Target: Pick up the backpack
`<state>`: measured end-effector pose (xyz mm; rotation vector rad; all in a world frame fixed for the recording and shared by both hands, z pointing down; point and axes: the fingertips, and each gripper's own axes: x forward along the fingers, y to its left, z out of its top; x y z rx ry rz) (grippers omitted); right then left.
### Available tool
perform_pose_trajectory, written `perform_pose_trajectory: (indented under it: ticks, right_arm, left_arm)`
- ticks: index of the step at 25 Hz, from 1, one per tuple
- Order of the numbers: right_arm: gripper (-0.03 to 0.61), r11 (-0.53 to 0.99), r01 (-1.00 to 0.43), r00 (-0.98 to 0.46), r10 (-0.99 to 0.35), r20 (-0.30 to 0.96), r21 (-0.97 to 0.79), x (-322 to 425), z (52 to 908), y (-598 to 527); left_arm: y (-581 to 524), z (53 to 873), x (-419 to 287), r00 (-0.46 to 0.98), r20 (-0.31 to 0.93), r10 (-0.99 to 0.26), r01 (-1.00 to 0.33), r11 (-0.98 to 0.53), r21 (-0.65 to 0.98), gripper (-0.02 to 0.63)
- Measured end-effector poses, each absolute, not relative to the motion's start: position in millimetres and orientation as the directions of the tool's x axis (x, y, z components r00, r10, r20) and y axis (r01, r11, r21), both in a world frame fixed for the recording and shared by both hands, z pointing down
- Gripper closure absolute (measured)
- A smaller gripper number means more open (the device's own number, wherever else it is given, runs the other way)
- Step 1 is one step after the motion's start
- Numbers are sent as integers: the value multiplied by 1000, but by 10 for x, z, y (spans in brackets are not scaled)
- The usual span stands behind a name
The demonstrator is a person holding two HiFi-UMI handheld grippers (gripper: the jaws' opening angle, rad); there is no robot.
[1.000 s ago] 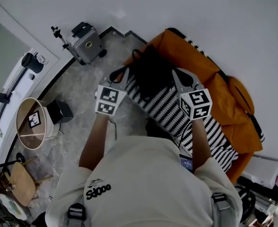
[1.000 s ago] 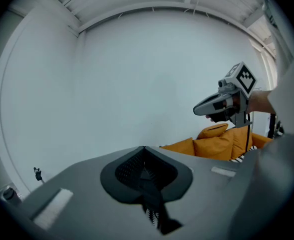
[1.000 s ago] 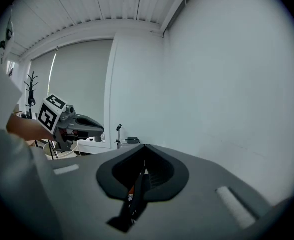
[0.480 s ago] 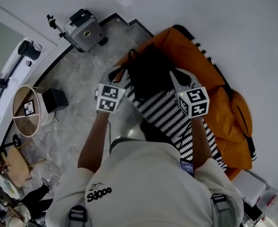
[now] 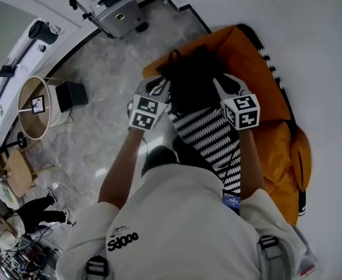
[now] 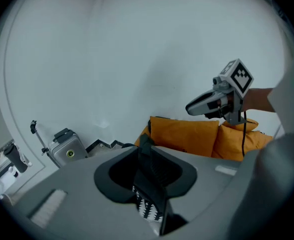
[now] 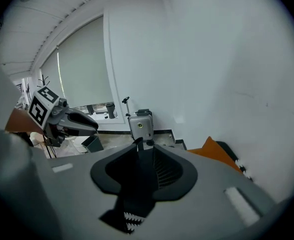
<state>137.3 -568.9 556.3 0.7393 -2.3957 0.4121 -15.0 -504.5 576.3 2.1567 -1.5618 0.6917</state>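
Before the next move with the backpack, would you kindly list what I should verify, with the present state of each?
1. Backpack between both grippers: ok, it sits over the orange sofa.
2. Left gripper grip: ok, its fingers are closed on a black strap.
3. Right gripper grip: not ok, its fingers are opening, with the second strap loose between them.
4. Backpack lifted clear of the sofa: cannot tell.

Hand-held gripper, jaws opening, straddles backpack strap.
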Motion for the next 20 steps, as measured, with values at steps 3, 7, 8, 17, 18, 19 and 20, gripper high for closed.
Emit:
perform_pose_trajectory:
  ticks: [3, 7, 8, 17, 18, 19, 20]
  right_arm:
    - [433, 807, -566, -673, -337, 658, -165, 1226, 5974, -5852]
    - [387, 822, -529, -663, -243, 708, -212, 1046, 6518, -5994]
    - [381, 827, -520, -659, -227, 717, -216, 1014, 6623, -6012]
    - [315, 846, -475, -652, -154, 742, -241, 754, 7322, -6095]
    - [308, 849, -469, -653, -147, 743, -244, 730, 7362, -6108]
    - [302, 851, -465, -652, -143, 744, -244, 708, 7406, -6117]
    - [296, 853, -464, -651, -143, 746, -241, 688, 7449, -6120]
  left_arm:
    - [-5125, 5856, -229, 229, 617, -753, -965, -257, 45, 529]
    - [-5183, 5998, -302, 190, 646, -739, -978, -199, 59, 529]
    - [-5180, 6038, -305, 182, 653, -735, -981, -186, 64, 529]
    - [-5179, 6404, -403, 138, 687, -714, -990, -110, 84, 529]
    - [-5185, 6390, -427, 129, 684, -718, -992, -98, 85, 529]
    - [-5181, 6381, -452, 122, 682, -721, -993, -88, 85, 529]
    - [-5166, 6381, -475, 117, 681, -723, -993, -79, 86, 531]
